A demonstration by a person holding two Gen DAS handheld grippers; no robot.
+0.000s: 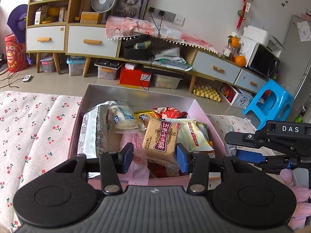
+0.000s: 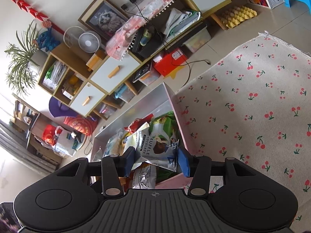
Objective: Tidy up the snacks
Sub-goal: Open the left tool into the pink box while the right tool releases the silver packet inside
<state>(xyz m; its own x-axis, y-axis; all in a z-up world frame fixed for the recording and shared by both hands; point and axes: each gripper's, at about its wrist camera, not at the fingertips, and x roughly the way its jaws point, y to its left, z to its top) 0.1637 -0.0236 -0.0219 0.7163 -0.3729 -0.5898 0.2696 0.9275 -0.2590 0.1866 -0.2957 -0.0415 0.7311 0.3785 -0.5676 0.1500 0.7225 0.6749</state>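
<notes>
1. Left wrist view is showing the left gripper (image 1: 155, 156) hovering over the near edge of the pink box (image 1: 208, 122), its blue-padded fingers (image 1: 182, 160) pinching a clear-wrapped cracker packet (image 1: 160, 138) with a maroon label between them.
2. The cracker packet is standing tilted above the other snacks, its lower wrapper edge hanging down between the pads.
3. The box is sitting on the cherry-print cloth (image 1: 35, 128), toward the cloth's far edge, and it is crowded with wrapped snacks: a white rice-cake pack (image 1: 123, 120) near the far left corner and a red wrapper (image 1: 171, 112) by the far wall.
4. The right gripper (image 1: 250, 153) is showing at the box's right edge in this view.
5. Right wrist view is showing the right gripper (image 2: 155, 161) over the same box (image 2: 175, 106), its fingers (image 2: 183, 162) closing on a silver truffle chocolate packet (image 2: 155, 151) (label partly readable).
6. The chocolate packet is lying crumpled atop the pile beside the box's right wall, near a green-and-white bag (image 2: 163, 126).
</notes>
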